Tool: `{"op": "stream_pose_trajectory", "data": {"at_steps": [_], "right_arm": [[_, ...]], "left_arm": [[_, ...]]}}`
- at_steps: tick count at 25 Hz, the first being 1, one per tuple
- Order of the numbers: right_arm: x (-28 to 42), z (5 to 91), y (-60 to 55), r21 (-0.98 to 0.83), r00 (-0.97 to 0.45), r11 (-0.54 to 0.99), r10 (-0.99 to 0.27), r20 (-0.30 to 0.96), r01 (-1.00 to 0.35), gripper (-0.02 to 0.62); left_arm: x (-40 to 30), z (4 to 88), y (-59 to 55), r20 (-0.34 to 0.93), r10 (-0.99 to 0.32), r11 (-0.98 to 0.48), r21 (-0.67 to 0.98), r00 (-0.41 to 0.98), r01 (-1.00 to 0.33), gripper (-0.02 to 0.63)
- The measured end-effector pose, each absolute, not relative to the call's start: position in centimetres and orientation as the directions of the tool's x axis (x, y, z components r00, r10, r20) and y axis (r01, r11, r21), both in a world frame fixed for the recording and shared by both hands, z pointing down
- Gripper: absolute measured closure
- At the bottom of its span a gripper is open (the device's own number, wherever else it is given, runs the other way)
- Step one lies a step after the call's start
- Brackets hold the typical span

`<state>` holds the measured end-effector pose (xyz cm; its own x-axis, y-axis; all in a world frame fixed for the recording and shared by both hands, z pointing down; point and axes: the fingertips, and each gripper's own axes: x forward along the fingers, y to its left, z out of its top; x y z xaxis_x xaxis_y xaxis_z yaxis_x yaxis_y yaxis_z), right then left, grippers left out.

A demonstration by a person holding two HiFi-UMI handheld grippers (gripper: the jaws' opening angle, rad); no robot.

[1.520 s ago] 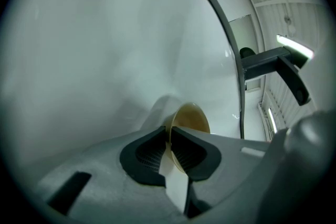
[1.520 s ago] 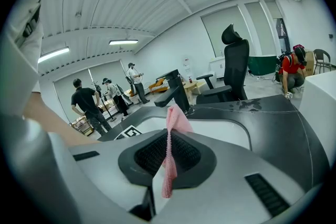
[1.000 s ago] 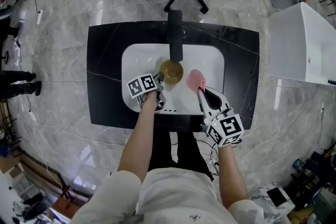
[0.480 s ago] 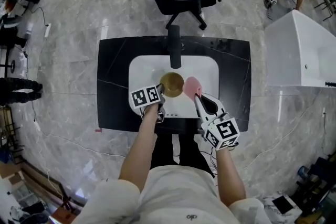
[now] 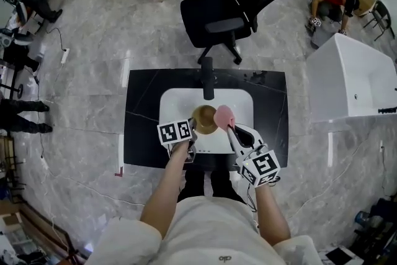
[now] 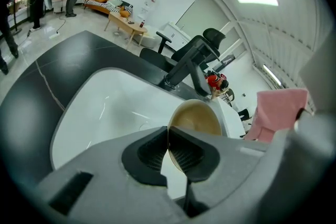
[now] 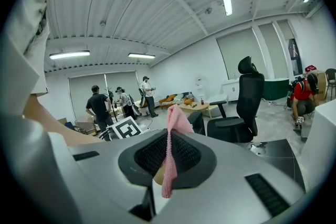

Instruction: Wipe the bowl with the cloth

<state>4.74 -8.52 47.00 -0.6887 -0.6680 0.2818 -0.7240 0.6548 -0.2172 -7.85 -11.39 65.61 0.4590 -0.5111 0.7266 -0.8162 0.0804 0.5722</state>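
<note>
The left claw [image 6: 168, 150] pinches the round brown bowl [image 6: 197, 118] by its rim, steadying it, I reckon, for the pink cloth [image 7: 174, 119] clamped in the right claw [image 7: 168, 159]. Both hang over the white sink [image 5: 170, 105], nearer the black bench's [image 5: 139, 110] front edge.

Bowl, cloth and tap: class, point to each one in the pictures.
bowl [image 5: 204, 120], head view, on its brown inside.
cloth [image 5: 223, 115], head view, on the middle of the pink bunch.
tap [image 5: 208, 79], head view, on its black spout.

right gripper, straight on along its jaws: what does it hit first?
Past the cloth it holds, the right gripper would probably meet the faucet first. The bowl lies close beside that line, and depth is unclear.
</note>
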Motion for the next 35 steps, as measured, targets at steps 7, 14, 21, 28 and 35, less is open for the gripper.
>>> {"op": "stream_pose_trajectory", "data": {"at_steps": [7,14,21,28,35], "right_arm": [[3.2,44.9,-7.8,-0.161,-0.708,0.693,-0.658,0.257,-0.703,0.58],[1.2,45.3,-6.5,-0.121,-0.71,0.711,-0.643,0.287,-0.693,0.58],[-0.7,47.8,-6.5,-0.128,-0.699,0.708,-0.62,0.356,-0.694,0.58],[-2.1,49.6,-6.7,-0.093,-0.667,0.703,-0.613,0.423,-0.705,0.58],[-3.5,51.0,-7.5,-0.139,-0.659,0.702,-0.556,0.506,-0.698,0.58]], "left_arm": [[-7.0,61.3,-11.2,0.718,-0.516,-0.024,0.533,0.468,-0.846,0.583],[-6.6,57.8,-10.2,0.675,-0.558,-0.089,0.53,0.483,-0.843,0.583],[-7.0,55.4,-10.0,0.646,-0.6,-0.146,0.491,0.471,-0.859,0.583],[-7.0,54.1,-9.3,0.639,-0.617,-0.188,0.448,0.459,-0.874,0.583],[-7.0,54.1,-8.9,0.653,-0.616,-0.227,0.388,0.441,-0.893,0.583]]}}
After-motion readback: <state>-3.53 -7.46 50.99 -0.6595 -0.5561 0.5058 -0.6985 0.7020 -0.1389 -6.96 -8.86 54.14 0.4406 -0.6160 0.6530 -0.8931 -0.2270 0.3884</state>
